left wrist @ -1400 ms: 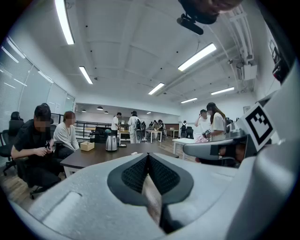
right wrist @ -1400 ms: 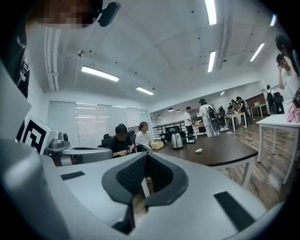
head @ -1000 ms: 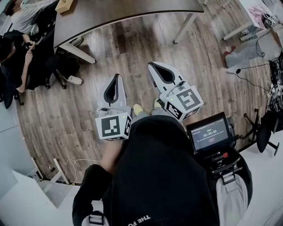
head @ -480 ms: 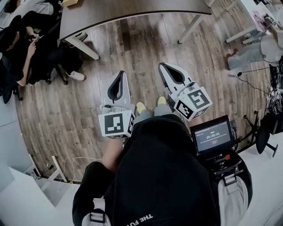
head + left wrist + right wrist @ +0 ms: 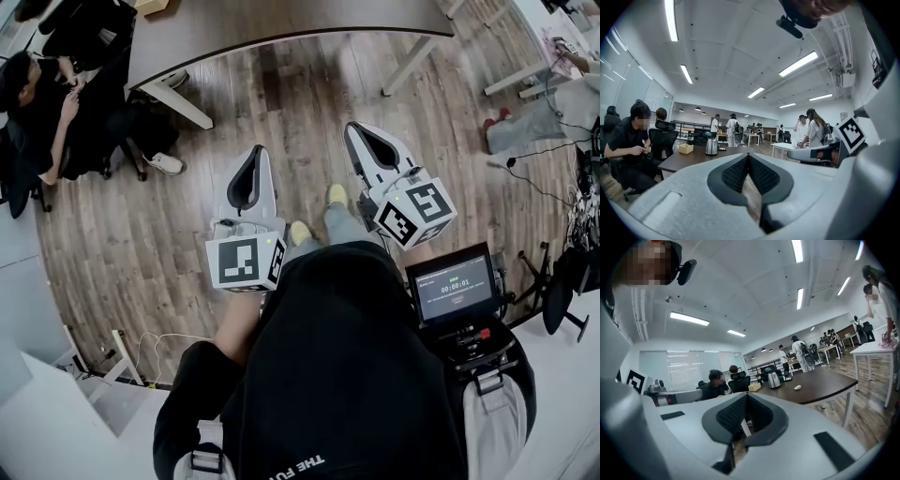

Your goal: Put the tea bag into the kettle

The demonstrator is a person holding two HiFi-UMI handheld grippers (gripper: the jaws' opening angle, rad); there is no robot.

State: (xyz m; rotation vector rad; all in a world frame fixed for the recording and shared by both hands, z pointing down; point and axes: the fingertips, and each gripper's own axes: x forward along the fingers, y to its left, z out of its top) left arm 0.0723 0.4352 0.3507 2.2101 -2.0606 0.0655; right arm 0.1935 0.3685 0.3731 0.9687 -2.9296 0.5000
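The dark surface (image 5: 281,23) fills the 12 o'clock edge of the head view, across a stretch of wooden floor from the person, so everything for the task is well apart from both claws. The left claw (image 5: 255,155) and the right claw (image 5: 356,131) are held out at waist height and aim toward that surface. Each has its jaws pressed together at the tips with nothing between them. On the surface the right gripper view shows a metal kettle (image 5: 774,379), at about 2 o'clock from that claw's tip. The left gripper view puts the same kettle at about 10 o'clock from its own tip. A small cardboard box (image 5: 754,386) stands just beside the kettle at its 8 o'clock. Smallest is a pale scrap lying flat on the surface, which I take to be the tea bag (image 5: 798,387). It is near the kettle at its 4 o'clock and near 3 o'clock from the right claw's tip. It is too small to show a string or tag. It should be very light, soft and thin, easy to crush or tear, and liable to slide when nudged. A gentle pinch at one edge or corner, or on a tag if there is one, looks the safest hold. The right claw seems the better placed, though its jaws must part first.
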